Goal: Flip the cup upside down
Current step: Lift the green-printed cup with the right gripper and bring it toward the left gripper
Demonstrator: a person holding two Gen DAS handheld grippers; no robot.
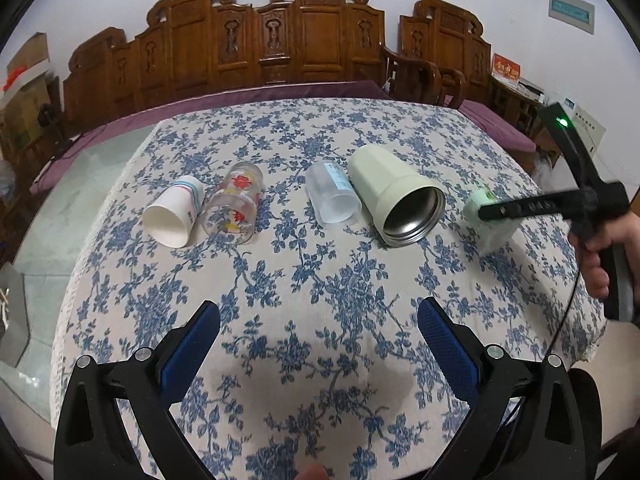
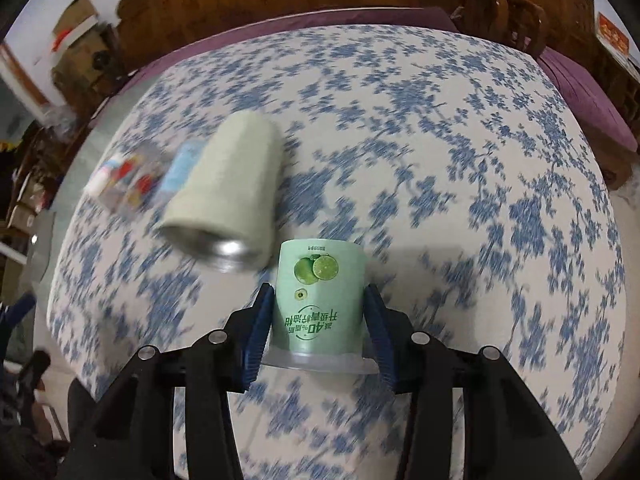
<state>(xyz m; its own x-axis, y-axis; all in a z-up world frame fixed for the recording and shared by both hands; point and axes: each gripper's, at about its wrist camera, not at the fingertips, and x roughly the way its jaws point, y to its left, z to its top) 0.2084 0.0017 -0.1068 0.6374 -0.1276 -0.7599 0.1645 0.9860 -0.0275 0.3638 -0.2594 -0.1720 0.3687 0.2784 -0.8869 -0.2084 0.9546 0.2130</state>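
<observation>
Gripping the green lime cup [image 2: 320,300], the right claw [image 2: 318,336] is clamping its sides, rim nearest, mid-flip above the counter [image 2: 460,184]. Next, rim-down placement. The left claw [image 1: 319,340] is hanging apart.

**Green lime cup held inverted**

The green lime-print cup [image 2: 320,300] is sitting mouth-down, its printed text reading upside down and its clear plastic rim flaring at the bottom, nearest the camera. Two lime pictures are showing on its pale green wall. The blue fingers [image 2: 256,340] of the right gripper [image 2: 320,340] are pressing against both of its sides. In the left wrist view the cup [image 1: 486,216] is appearing blurred, near the mouth of a cream tumbler.
</observation>
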